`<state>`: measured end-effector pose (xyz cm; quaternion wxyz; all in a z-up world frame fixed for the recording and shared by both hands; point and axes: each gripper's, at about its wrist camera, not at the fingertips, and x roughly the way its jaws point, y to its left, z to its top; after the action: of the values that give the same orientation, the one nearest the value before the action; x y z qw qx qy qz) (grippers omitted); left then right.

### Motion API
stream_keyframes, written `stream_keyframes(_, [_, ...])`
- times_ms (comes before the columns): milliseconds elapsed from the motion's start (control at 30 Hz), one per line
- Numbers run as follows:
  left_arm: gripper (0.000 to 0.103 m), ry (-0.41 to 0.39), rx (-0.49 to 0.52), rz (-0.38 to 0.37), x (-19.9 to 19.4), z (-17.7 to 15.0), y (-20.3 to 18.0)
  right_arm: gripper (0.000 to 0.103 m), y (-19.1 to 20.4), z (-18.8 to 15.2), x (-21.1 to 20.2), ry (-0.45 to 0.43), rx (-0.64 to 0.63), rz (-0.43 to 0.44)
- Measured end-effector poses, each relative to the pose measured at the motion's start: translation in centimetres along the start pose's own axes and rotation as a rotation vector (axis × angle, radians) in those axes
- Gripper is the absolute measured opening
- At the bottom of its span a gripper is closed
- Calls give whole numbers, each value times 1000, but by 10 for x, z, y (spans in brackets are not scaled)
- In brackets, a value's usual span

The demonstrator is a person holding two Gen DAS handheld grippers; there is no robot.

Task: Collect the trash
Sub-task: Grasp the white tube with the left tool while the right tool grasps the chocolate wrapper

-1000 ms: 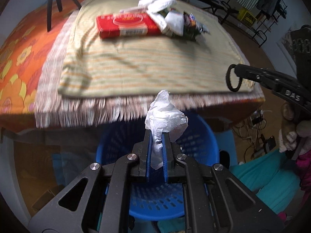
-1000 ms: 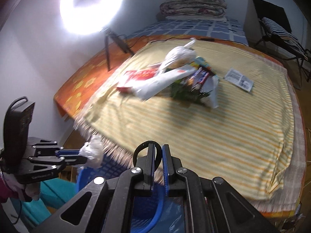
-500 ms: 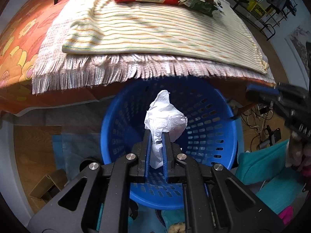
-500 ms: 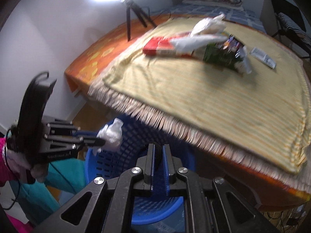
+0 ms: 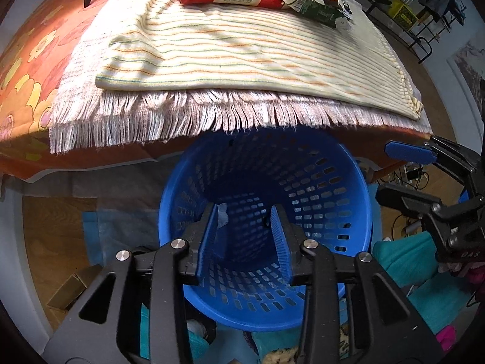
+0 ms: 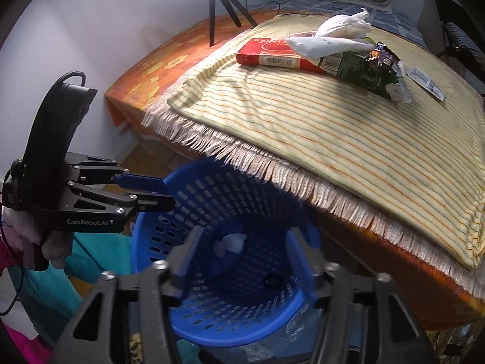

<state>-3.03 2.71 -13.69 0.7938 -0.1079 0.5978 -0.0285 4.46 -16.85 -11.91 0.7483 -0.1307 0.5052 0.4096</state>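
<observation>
Striped yellow blanket [image 6: 348, 127] over bed, fringe hanging above blue plastic basket [image 5: 342, 233]. Remaining trash on blanket: red box [image 6: 266, 56], white bag [image 6: 342, 25], green wrapper [image 6: 360, 74]. Left gripper [image 5: 245, 239] over basket mouth, jaws just opened, nothing between pads. Right gripper [image 6: 242, 261] likewise just opened, empty, above basket. Crumpled white tissue [image 6: 230, 244] inside basket, below fingers, clear of them. Small black ring [image 6: 272, 281] on basket floor.
</observation>
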Motion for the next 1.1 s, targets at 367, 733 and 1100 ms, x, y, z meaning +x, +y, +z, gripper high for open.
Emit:
stream_keyframes(367, [53, -89, 15, 1, -29, 33, -9, 87, -20, 10, -10, -34, 59, -49])
stream_keyframes(733, [54, -209, 74, 1, -63, 98, -39, 90, -48, 31, -32, -99, 124, -70])
stream_keyframes(1100, [57, -243, 146, 12, -56, 159, -67, 90, -100, 65, -54, -157, 253, -51])
